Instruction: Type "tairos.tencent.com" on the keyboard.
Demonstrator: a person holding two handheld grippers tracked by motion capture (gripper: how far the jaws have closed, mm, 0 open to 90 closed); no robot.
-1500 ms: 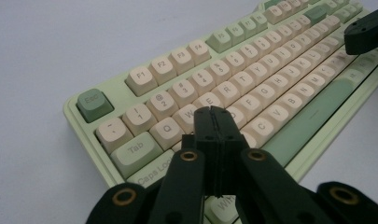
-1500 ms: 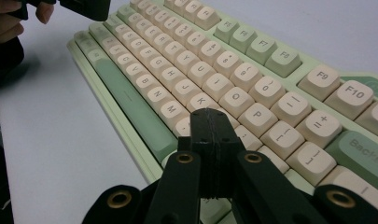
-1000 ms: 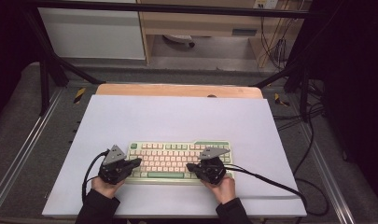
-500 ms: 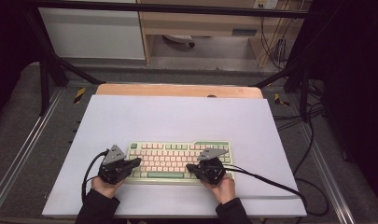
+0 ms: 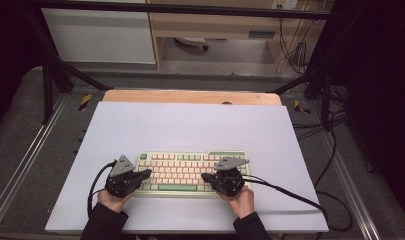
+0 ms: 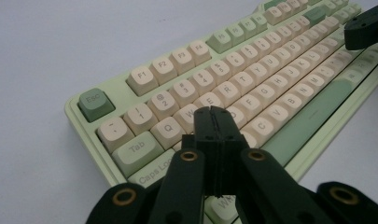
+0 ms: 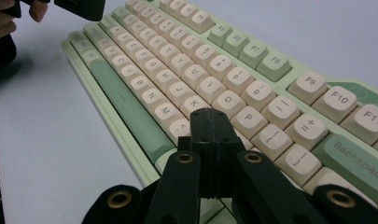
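From above, nearest to us we see two hands, each gripping a pair of tongs. The left tongs [image 5: 146, 173] sit at the keyboard's [image 5: 190, 172] left end, and the right tongs [image 5: 206, 177] reach over its right half. The keyboard lies on the near middle of the pale surface [image 5: 190, 125]; beyond it the surface is bare up to a wooden strip [image 5: 190, 96] at the far edge.

The left gripper view gives us what the high view cannot: key legends. There the left tongs [image 6: 218, 113] are pressed fully together with nothing between them, their tip over the letter rows near W; we cannot tell whether it touches a key. Further off, the Esc key [image 6: 95, 103] marks the corner.

In the right gripper view, the right tongs [image 7: 210, 113] are likewise closed tight and empty, their tip over the keys just below K and O, with Backspace [image 7: 359, 161] to one side. Contact is unclear.
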